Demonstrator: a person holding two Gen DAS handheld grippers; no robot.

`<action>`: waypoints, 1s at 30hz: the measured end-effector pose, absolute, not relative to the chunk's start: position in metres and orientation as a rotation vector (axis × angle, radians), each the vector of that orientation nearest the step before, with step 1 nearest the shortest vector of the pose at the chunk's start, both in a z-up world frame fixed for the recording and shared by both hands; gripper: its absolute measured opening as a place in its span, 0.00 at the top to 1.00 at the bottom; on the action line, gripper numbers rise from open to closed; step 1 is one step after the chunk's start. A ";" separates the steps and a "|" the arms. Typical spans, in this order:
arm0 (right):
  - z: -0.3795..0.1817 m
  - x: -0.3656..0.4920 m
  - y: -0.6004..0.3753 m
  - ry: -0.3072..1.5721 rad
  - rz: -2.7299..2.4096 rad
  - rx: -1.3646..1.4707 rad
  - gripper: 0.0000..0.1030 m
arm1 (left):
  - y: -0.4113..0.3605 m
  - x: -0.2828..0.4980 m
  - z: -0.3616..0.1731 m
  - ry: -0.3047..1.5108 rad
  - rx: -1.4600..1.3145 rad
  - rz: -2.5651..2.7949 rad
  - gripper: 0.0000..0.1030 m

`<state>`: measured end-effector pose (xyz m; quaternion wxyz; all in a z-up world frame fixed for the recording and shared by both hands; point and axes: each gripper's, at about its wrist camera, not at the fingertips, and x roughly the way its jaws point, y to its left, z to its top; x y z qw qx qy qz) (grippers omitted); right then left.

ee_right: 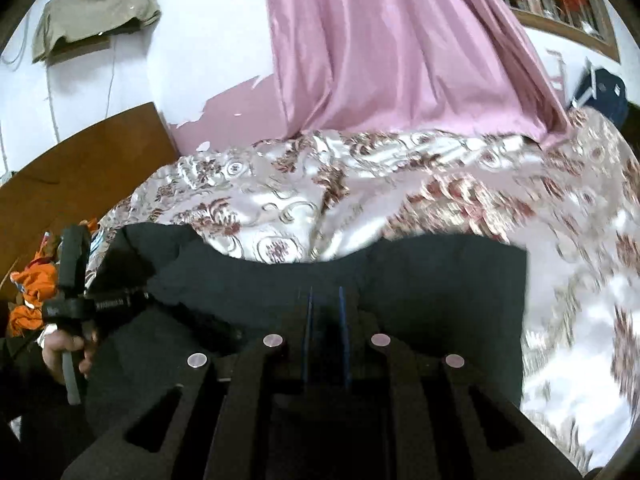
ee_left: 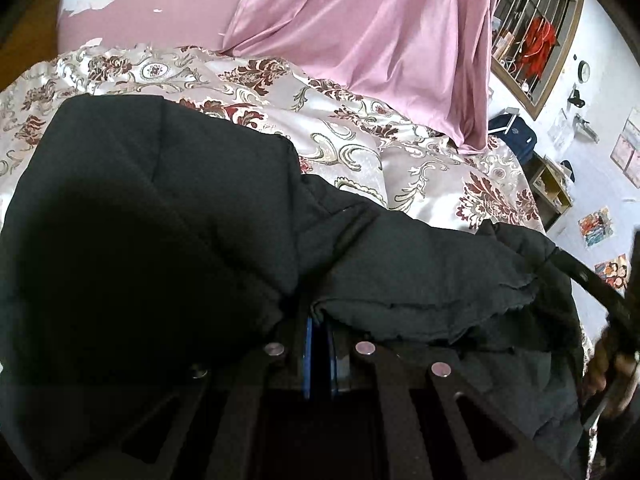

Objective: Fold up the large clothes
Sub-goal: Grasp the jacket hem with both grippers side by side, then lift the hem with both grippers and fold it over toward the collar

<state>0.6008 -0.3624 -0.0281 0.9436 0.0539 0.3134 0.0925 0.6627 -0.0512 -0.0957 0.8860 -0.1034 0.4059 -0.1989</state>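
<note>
A large black quilted jacket (ee_left: 160,220) lies spread on a bed. In the left wrist view its folds bulge over my left gripper (ee_left: 320,320), whose blue pads are shut on a fold of the cloth; the fingertips are hidden under it. In the right wrist view the jacket (ee_right: 440,280) hangs flat across the front, and my right gripper (ee_right: 325,300) is shut on its edge with the blue pads nearly together. The left gripper's handle (ee_right: 74,280), held by a hand, shows at the left of that view. The other hand (ee_left: 612,360) is at the right edge of the left wrist view.
A shiny floral bedcover (ee_left: 360,140) stretches under and beyond the jacket. A pink curtain (ee_left: 380,40) hangs down onto the far side of the bed. A wooden headboard (ee_right: 80,168) and orange clothes (ee_right: 32,292) are at the left, a barred window (ee_left: 532,40) at the right.
</note>
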 end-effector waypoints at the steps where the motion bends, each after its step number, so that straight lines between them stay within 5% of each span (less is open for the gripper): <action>1: -0.029 0.616 -0.357 0.668 0.193 0.108 0.89 | -0.051 0.661 -0.096 0.842 -0.210 -0.412 0.91; 7: -0.080 0.663 -0.327 0.900 0.259 0.041 0.89 | -0.052 0.658 -0.092 0.849 -0.202 -0.434 0.89; 21: -0.113 0.648 -0.344 0.824 0.375 0.226 0.89 | -0.109 0.634 -0.017 0.784 -0.032 -0.600 0.79; 30: -0.113 0.639 -0.343 0.809 0.463 0.237 0.89 | -0.150 0.680 -0.080 1.056 0.237 -0.595 0.74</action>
